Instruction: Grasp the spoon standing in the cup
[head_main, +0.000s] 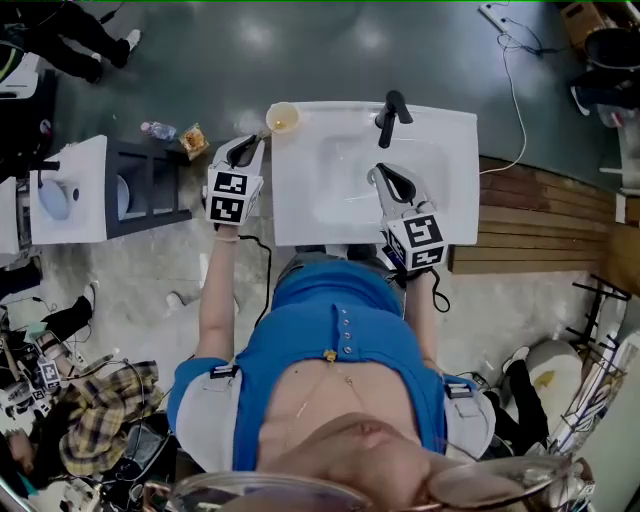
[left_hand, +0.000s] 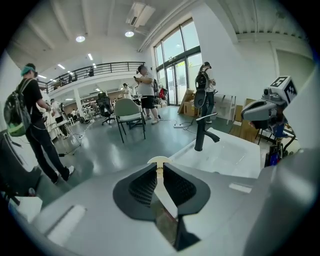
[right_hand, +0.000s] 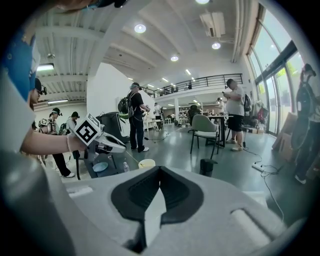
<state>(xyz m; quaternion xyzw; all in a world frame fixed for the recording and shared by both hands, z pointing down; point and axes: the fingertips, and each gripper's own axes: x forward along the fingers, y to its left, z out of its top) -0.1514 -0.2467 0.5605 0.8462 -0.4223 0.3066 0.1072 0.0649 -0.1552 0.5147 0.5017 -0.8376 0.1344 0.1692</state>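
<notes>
At the white desk's (head_main: 300, 200) back-left corner stands the small yellowish plastic cup (head_main: 283, 117). The left gripper's (head_main: 256, 138) jaws, nearly closed, pinch its thin cream spoon (left_hand: 159, 172). The spoon looks light, stiff and slippery, so mid-handle suits best. The right gripper's (right_hand: 160, 168) jaws meet, empty.

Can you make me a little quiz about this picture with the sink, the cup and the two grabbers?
1. Which gripper is right next to the round pale yellow cup? A) the left gripper B) the right gripper
2. True or false: the right gripper is over the white sink basin.
3. Fill in: the thin cream spoon is pinched between the left gripper's ____.
Key: 1 A; 2 true; 3 jaws.
</notes>
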